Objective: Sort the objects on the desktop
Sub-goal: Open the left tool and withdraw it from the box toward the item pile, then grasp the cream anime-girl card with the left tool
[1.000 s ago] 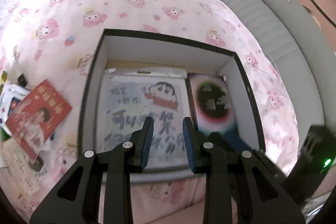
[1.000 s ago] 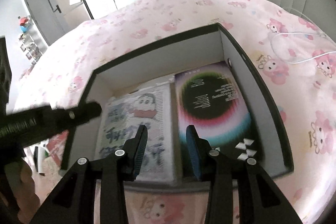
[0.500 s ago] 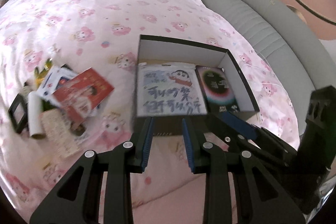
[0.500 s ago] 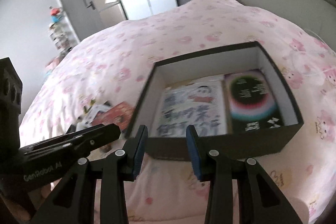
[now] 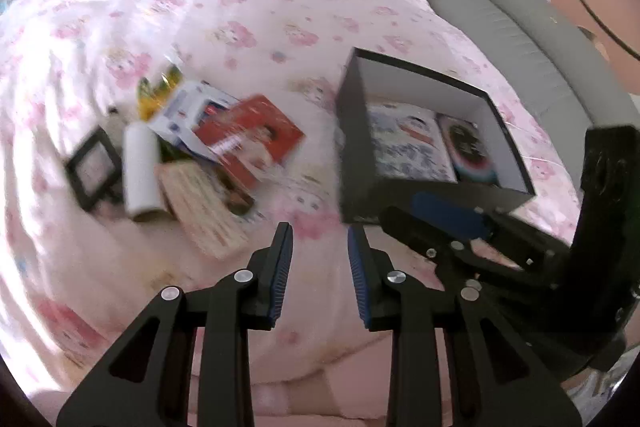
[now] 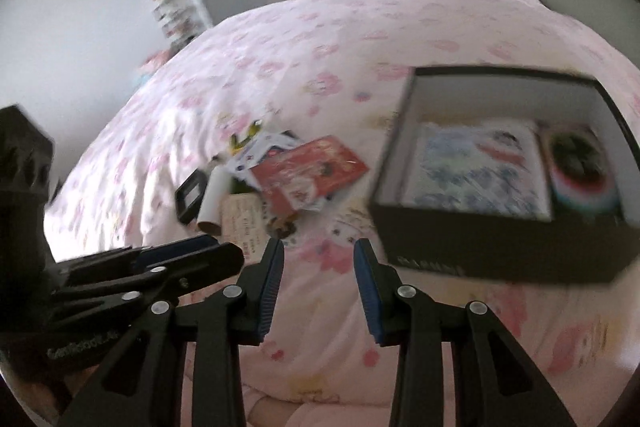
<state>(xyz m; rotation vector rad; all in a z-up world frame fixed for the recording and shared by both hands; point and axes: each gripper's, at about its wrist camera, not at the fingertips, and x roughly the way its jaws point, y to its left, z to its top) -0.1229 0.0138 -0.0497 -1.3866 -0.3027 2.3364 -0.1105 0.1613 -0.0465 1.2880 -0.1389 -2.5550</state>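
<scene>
**Two empty grippers above the bed, loose items on the left, box on the right**

Nearest, the left gripper (image 5: 320, 243) hangs over the pink printed bedcover (image 5: 248, 7) with its jaws apart and nothing between them. The right gripper (image 6: 319, 259) is beside it, also with released jaws and nothing in the gap; each one appears at the edge of the other's view.

A little farther, on the left, the loose items lie in a blurred pile: a pale printed card (image 5: 208, 211), a white tube (image 5: 140, 167), a small black frame (image 5: 94, 167), a red booklet (image 5: 252, 139) and a white-blue packet (image 5: 192, 107), partly overlapping.

To the right stands the black box (image 6: 500, 251), open on top. Inside lie a cartoon-print book (image 6: 472, 171) on the left and a dark album (image 6: 580, 167) on the right.

Farthest, a grey headboard (image 5: 520, 39) borders the bed.
</scene>
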